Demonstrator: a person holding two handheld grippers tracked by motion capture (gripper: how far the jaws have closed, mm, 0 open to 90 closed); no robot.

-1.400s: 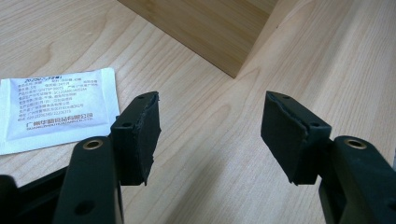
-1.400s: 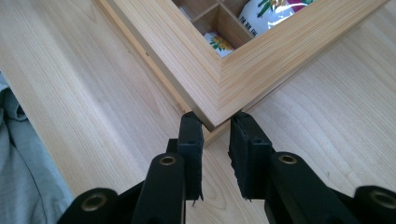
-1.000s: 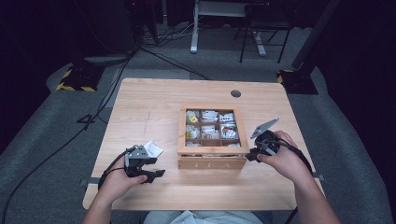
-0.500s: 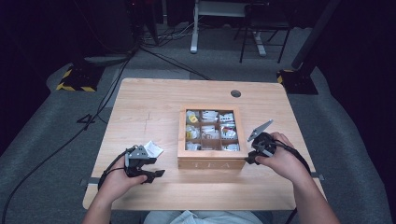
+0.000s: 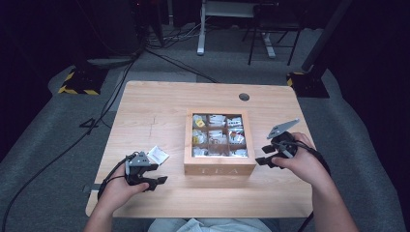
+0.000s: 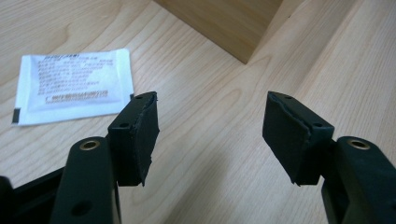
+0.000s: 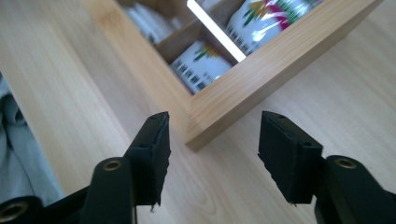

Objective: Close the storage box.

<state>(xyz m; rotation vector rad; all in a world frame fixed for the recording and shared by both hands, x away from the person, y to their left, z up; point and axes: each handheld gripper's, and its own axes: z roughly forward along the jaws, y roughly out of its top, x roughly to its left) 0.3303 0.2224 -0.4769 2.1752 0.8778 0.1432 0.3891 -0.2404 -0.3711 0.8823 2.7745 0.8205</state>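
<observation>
Table: a light wooden table (image 5: 159, 121) with a round cable hole near its far edge is seen from above
Box: a square wooden tea box with a clear lid (image 5: 220, 168) is set near the table's middle; nine compartments holding white printed sachets are seen through the lid, and faint lettering is carried on its near wall
Packet: a flat white printed paper sachet (image 5: 157, 155) is laid on the table just left of the box, apart from it
Left gripper: the black two-jaw left gripper (image 6: 212, 135) is held low at the table's near left, jaws spread wide with nothing between them; the sachet (image 6: 74, 86) is seen just beyond its left jaw and a box corner (image 6: 243, 28) farther ahead
Right gripper: the black two-jaw right gripper (image 7: 212, 154) is held at the box's right side, jaws parted and empty; the box's near right corner (image 7: 196, 133) is seen just ahead of the gap, untouched
</observation>
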